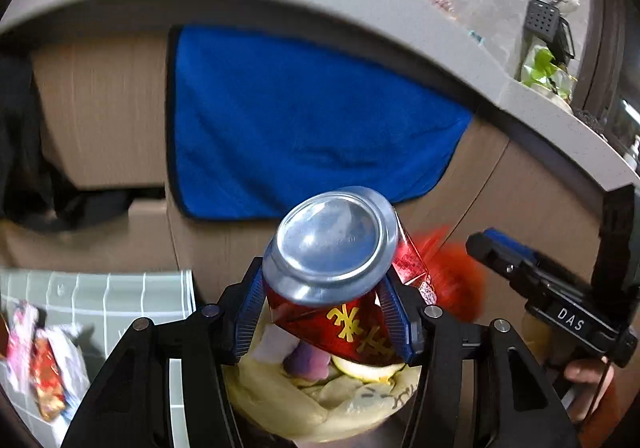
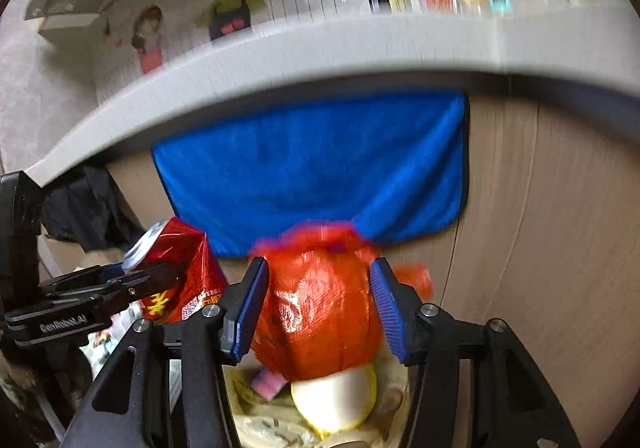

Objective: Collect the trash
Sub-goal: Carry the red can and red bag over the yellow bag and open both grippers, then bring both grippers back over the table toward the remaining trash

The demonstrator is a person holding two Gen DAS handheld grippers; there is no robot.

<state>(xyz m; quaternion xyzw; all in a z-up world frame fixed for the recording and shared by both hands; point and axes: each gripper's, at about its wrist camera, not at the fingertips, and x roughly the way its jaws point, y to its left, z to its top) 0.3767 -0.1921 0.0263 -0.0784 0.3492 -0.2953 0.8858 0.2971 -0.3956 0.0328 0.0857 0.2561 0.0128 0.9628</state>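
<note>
A dented red drink can (image 1: 336, 268) with gold characters sits bottom-up between the blue pads of my left gripper (image 1: 324, 312); a sliver of gap shows beside it and the pads do not seem to press. A red-orange mesh bag (image 2: 320, 308), blurred at its top, hangs between the pads of my right gripper (image 2: 320, 304), with narrow gaps on both sides. Both grippers are side by side over a bin lined with a yellow bag (image 1: 280, 400). The bin holds a pale round peel (image 2: 336, 400) and a pink scrap (image 2: 268, 384).
A blue towel (image 1: 304, 120) hangs from the grey counter edge (image 1: 360, 20) over beige cabinet fronts straight ahead. A pale crate (image 1: 100, 300) with wrappers (image 1: 40, 360) stands at the left. Black cloth (image 2: 88, 208) lies at the far left; a plant (image 1: 548, 72) is on the counter.
</note>
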